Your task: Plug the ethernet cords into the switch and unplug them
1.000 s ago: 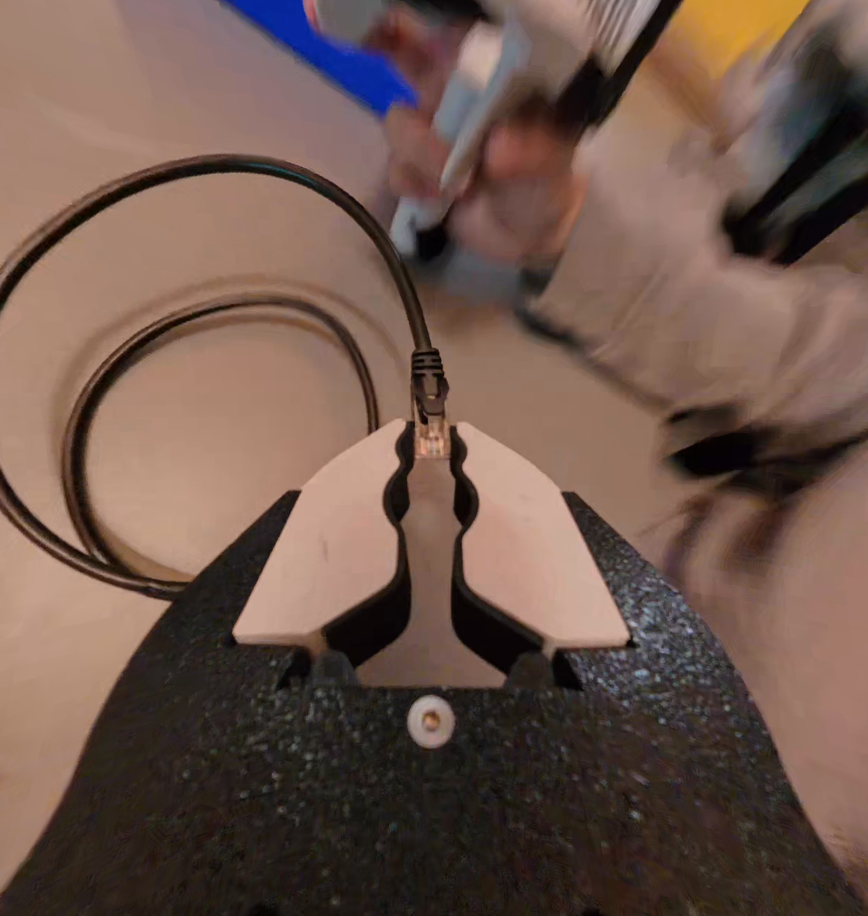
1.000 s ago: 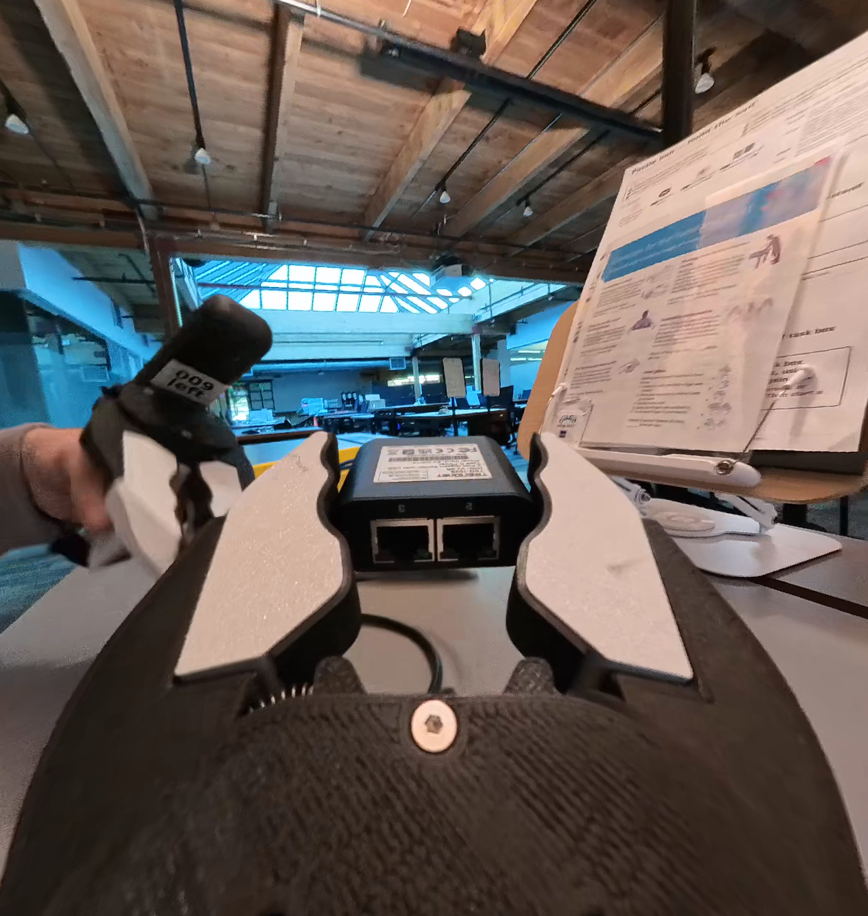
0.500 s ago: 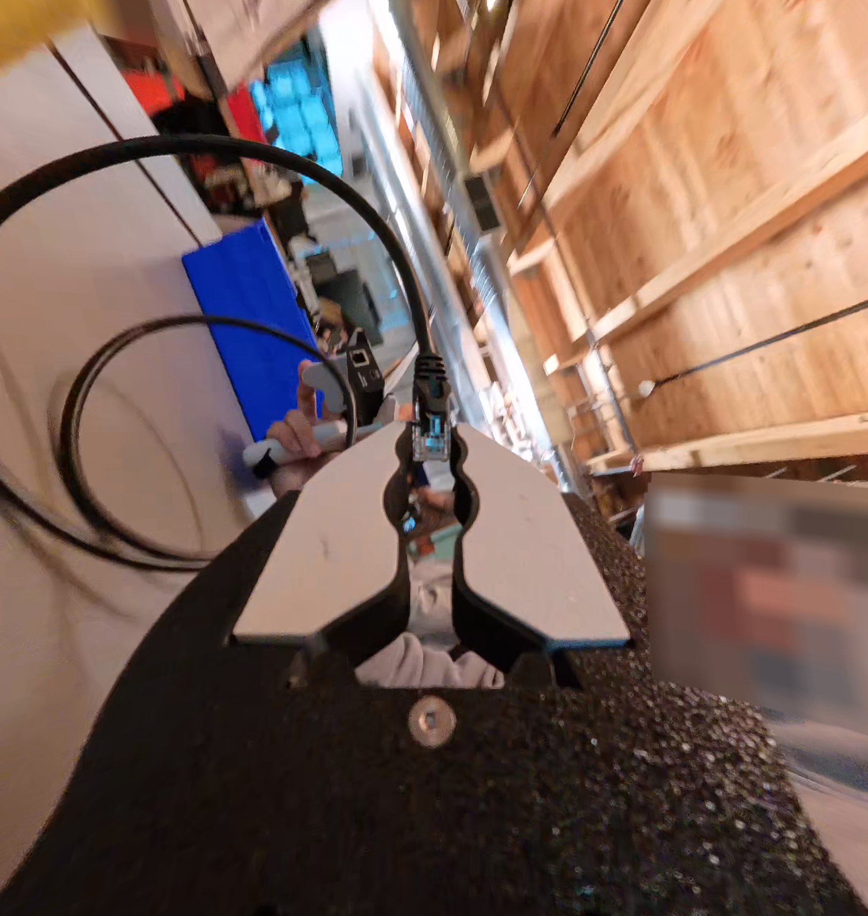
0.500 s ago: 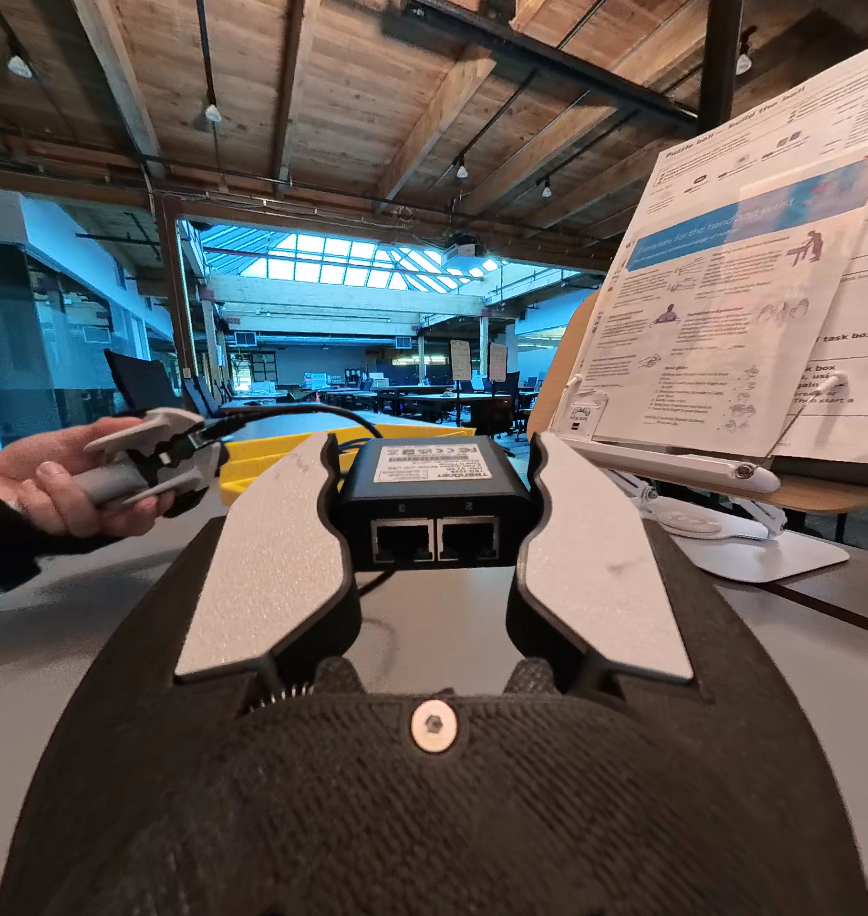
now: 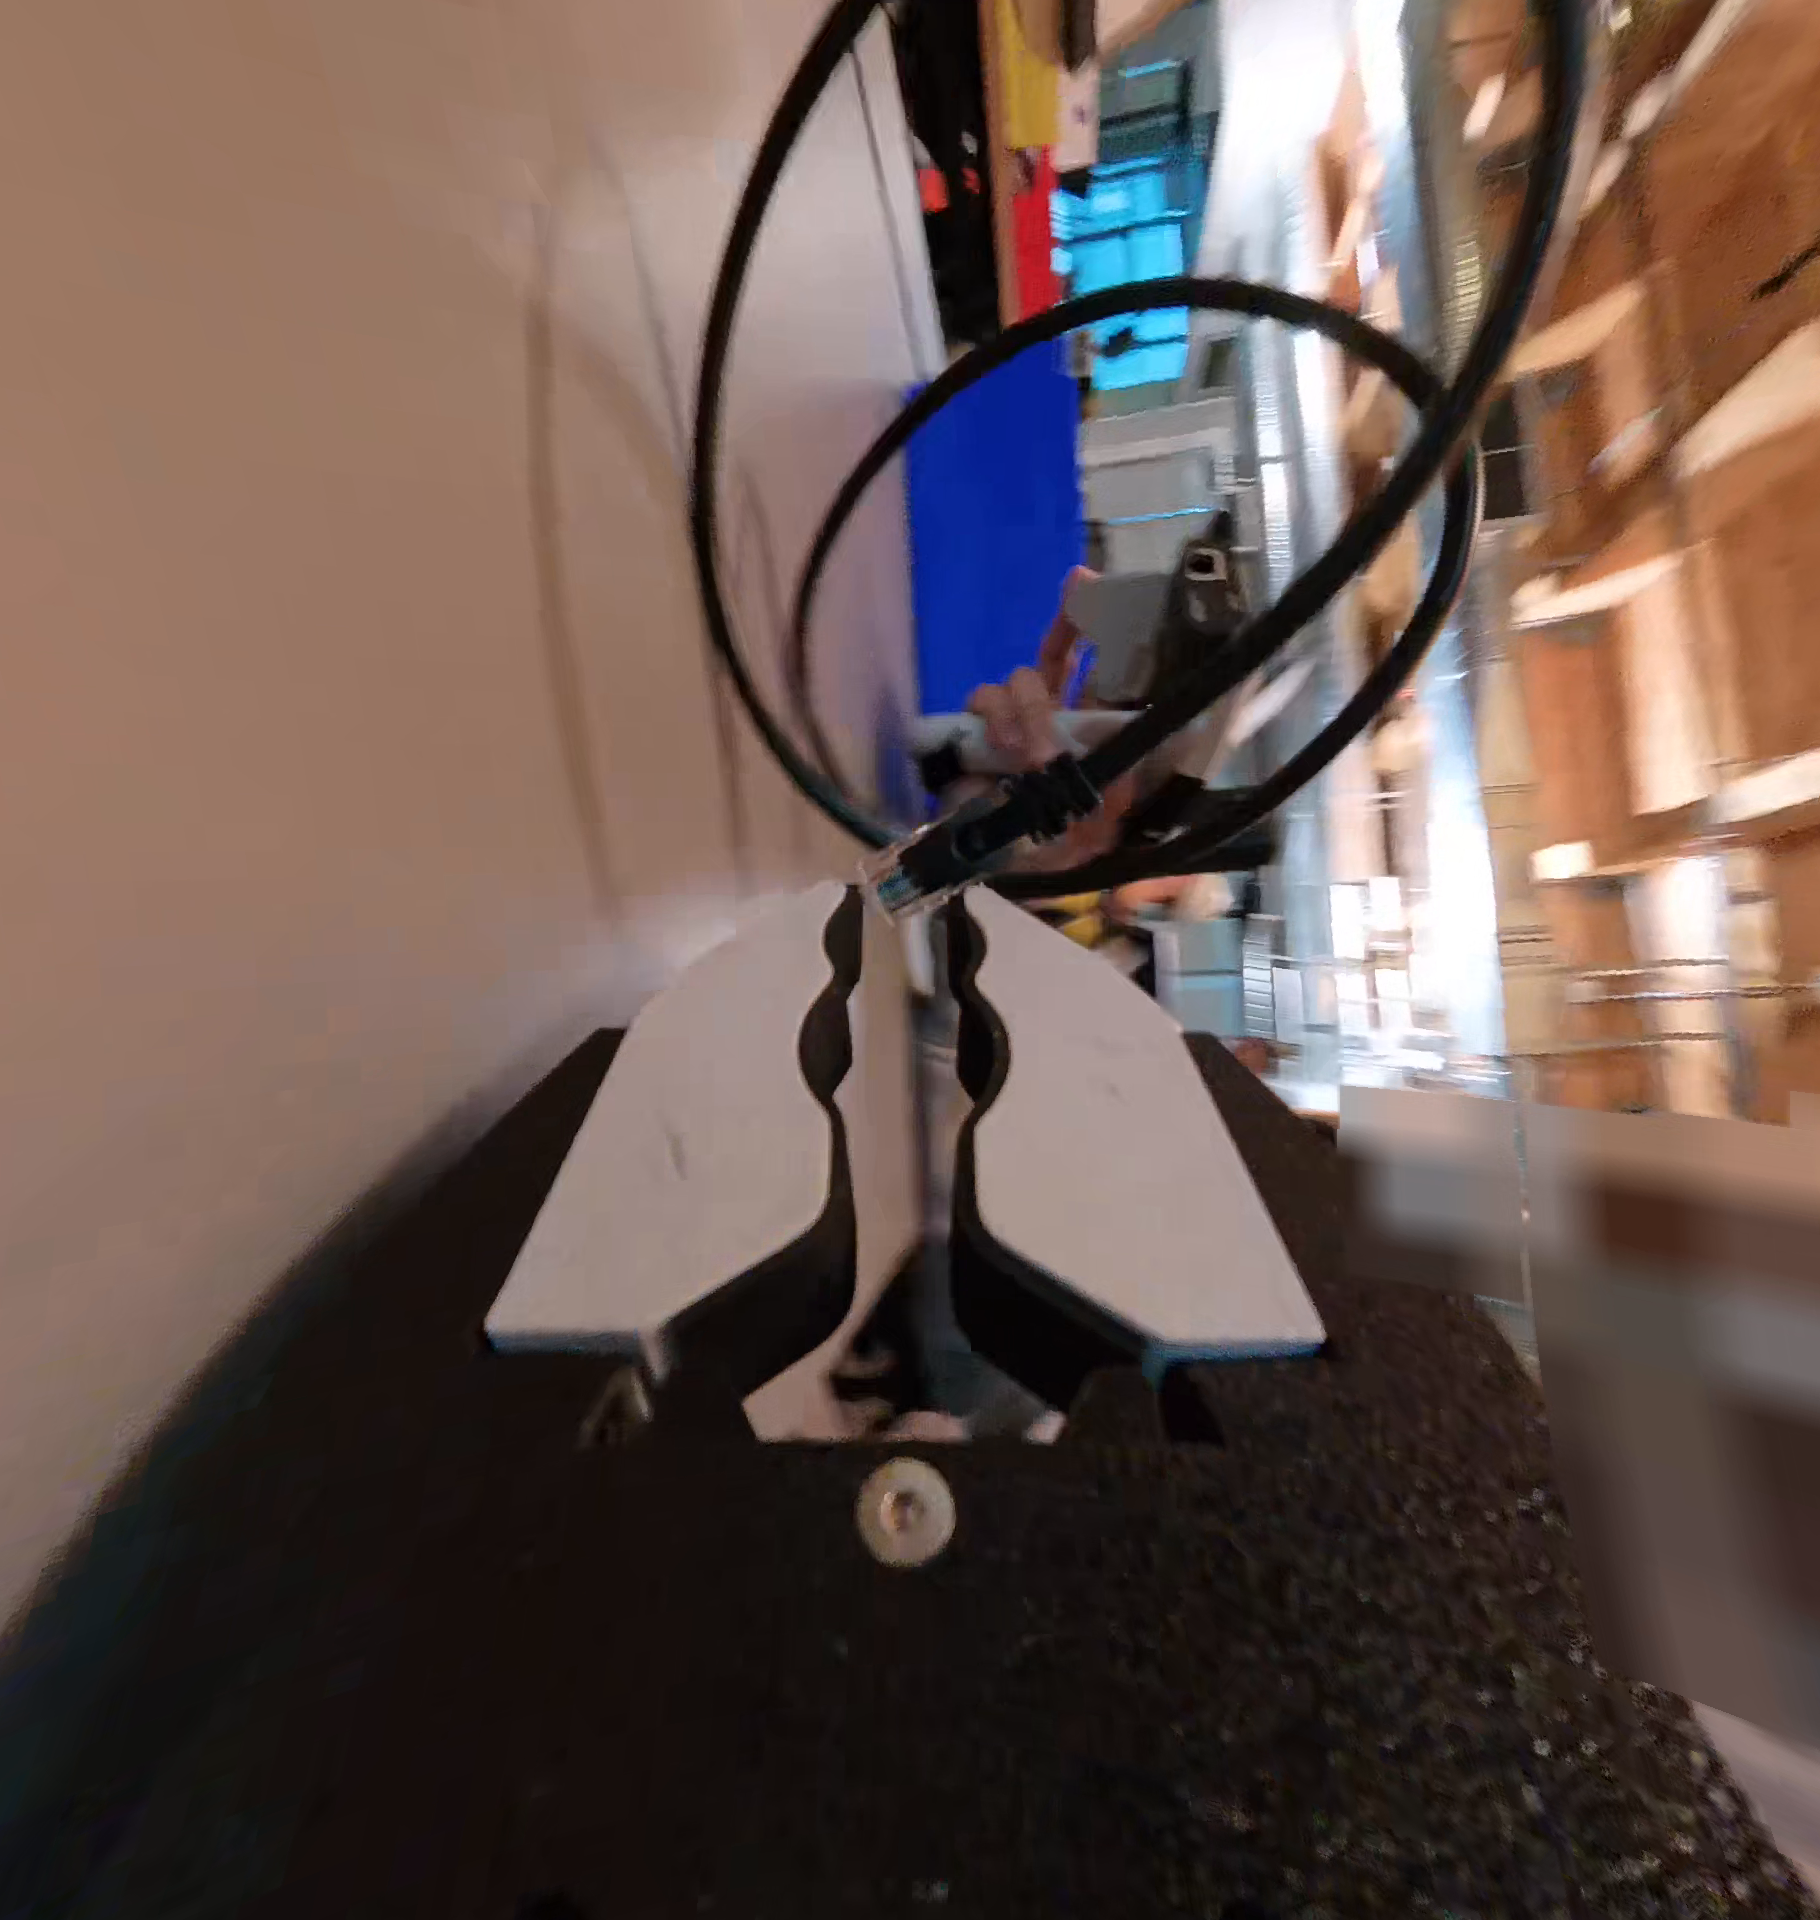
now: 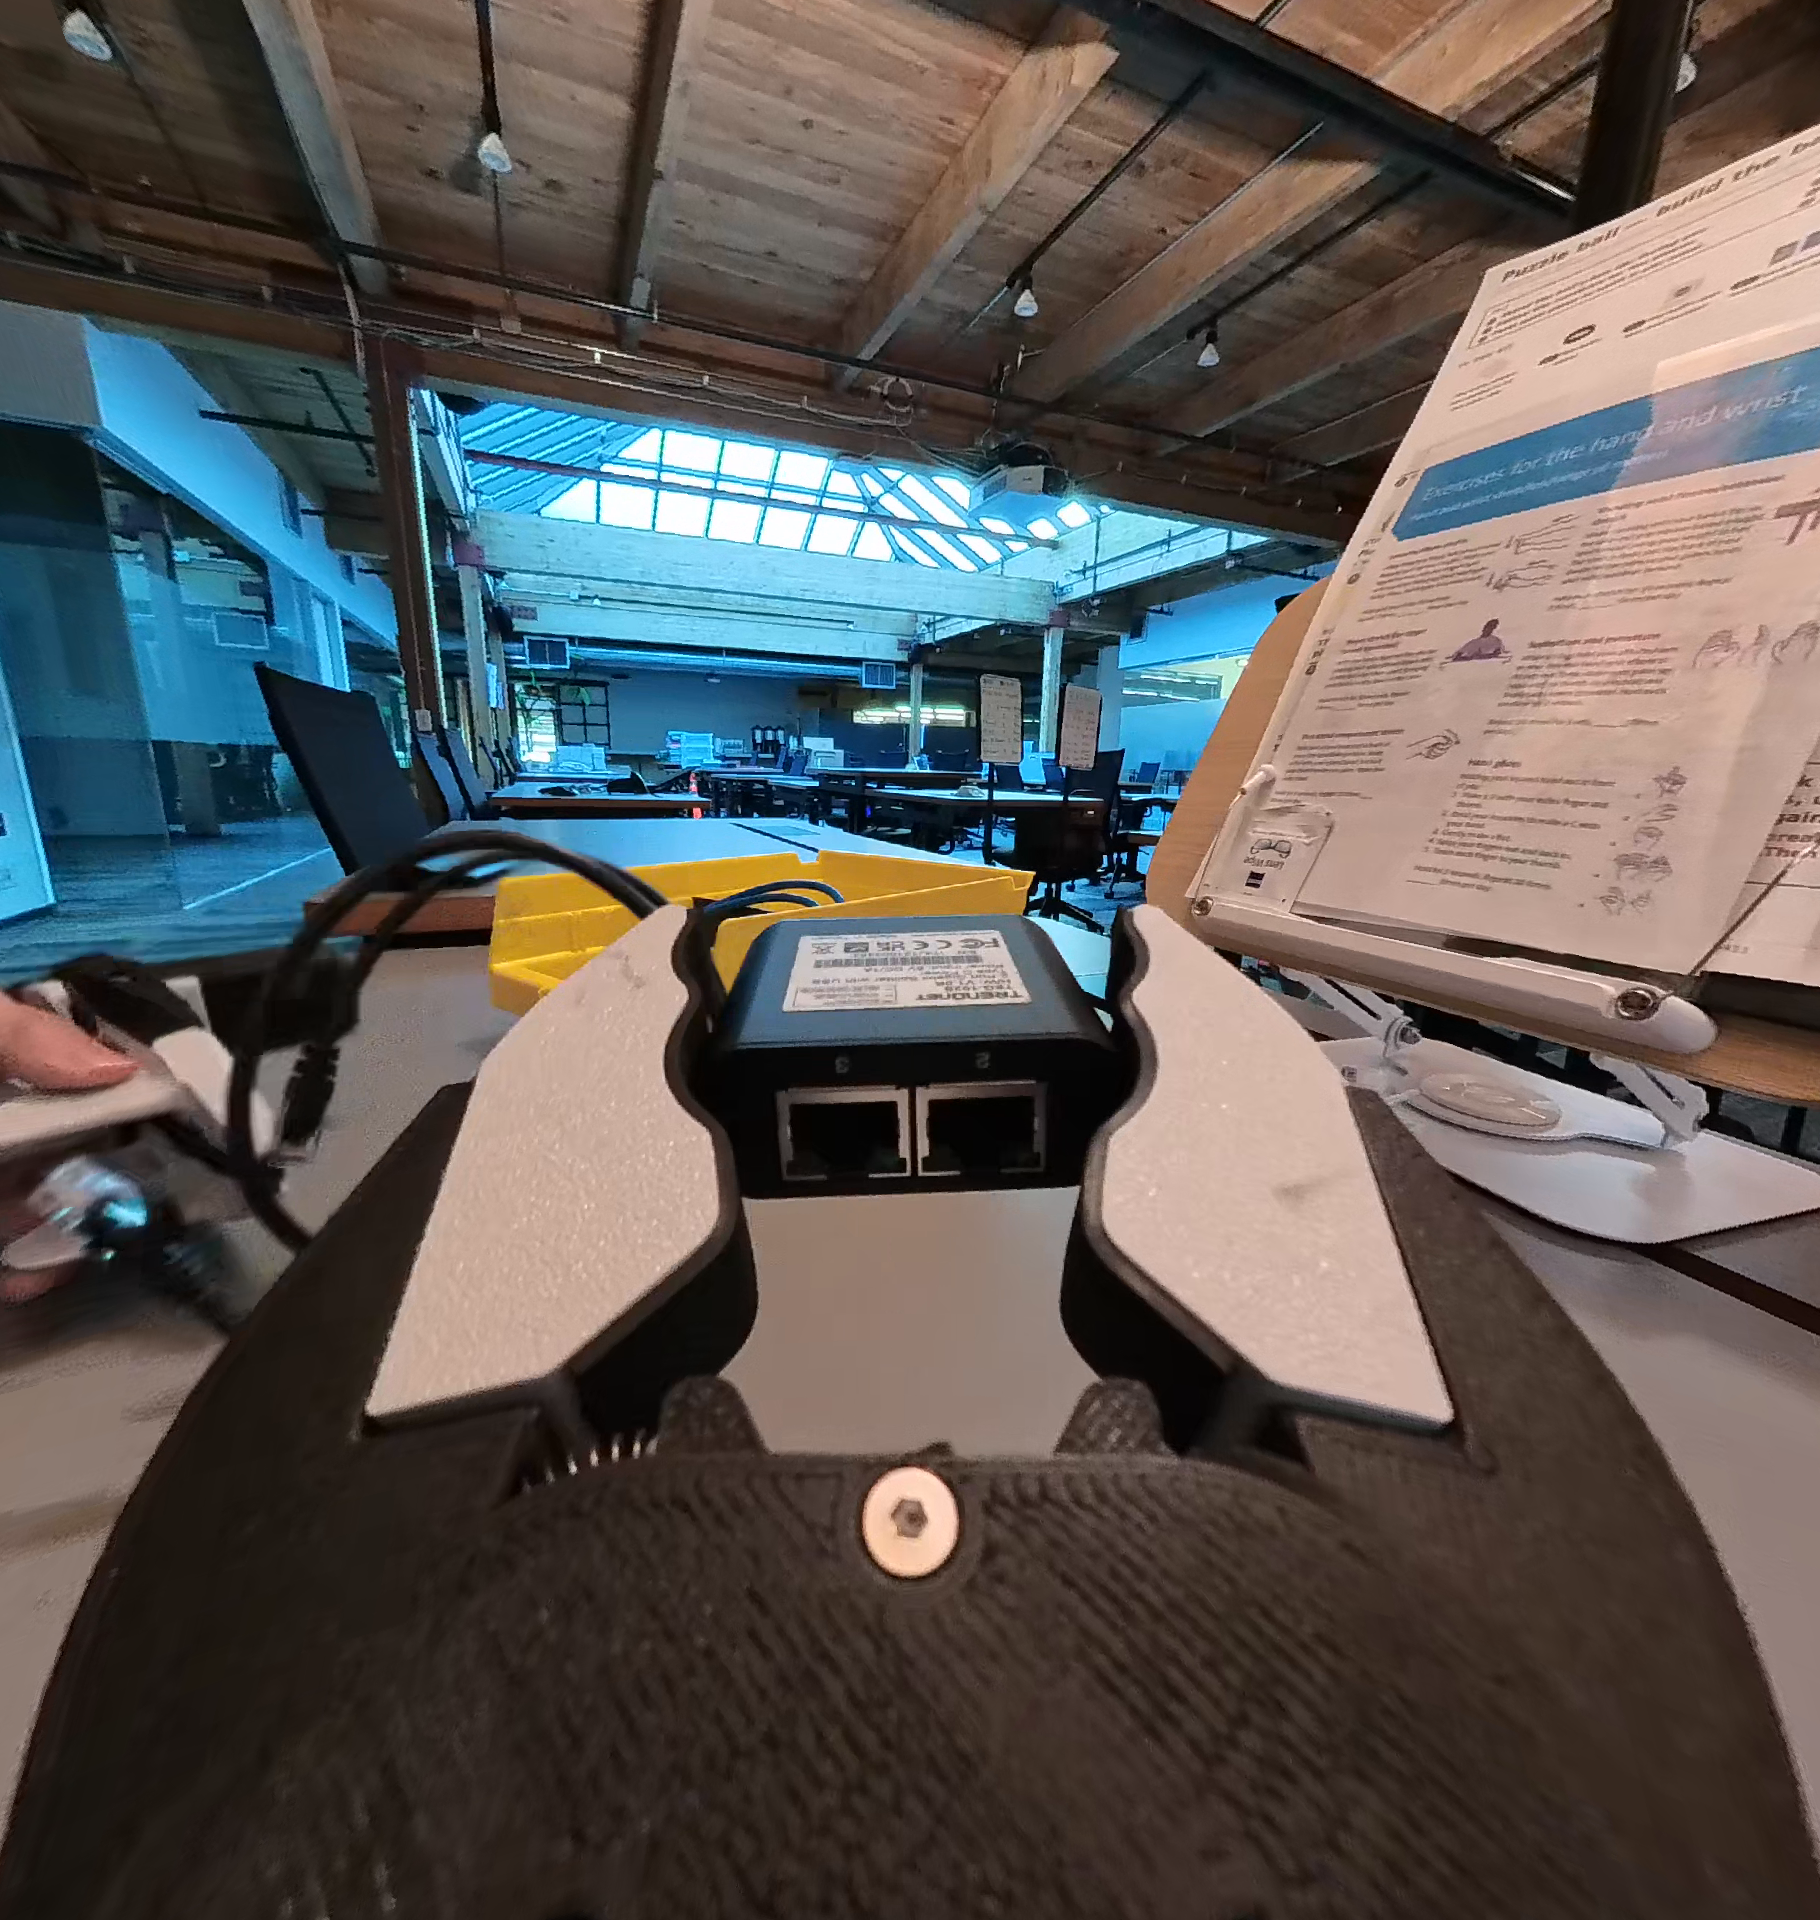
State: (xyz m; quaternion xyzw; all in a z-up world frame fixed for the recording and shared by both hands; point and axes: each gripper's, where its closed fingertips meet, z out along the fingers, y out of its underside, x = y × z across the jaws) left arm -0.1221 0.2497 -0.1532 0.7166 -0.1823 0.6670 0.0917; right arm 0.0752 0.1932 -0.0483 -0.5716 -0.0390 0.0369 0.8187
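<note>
Two empty square ports face the camera on the front of the small black plastic switch (image 6: 911,1039), which the right gripper (image 6: 911,1049) holds from both sides: its white textured fingers (image 6: 584,1122) press against the left and right walls of the switch, so this claw is closed on it. The switch has a white label on its top and stays above the grey table (image 6: 1612,1403). Behind the switch lies a yellow plastic bin (image 6: 573,925), and to the right of the switch stands a white stand with printed paper sheets (image 6: 1571,665). To the left of the switch, well apart from the ports, a person's hand (image 6: 12,1049) holds the left gripper (image 6: 158,1081), which is blurred there, with loops of the black round ethernet cord (image 6: 262,1039) hanging around it. In the left wrist view the left gripper (image 5: 906,914) has only a narrow gap between its white fingers (image 5: 698,1143), and the clear plastic plug (image 5: 901,883) of the cord (image 5: 1145,312) lies tilted across the tips. It seems pinched there, but I cannot tell this for sure. The cord makes two big loops in front of the tips, and through them the switch (image 5: 1202,592) is visible far away.
</note>
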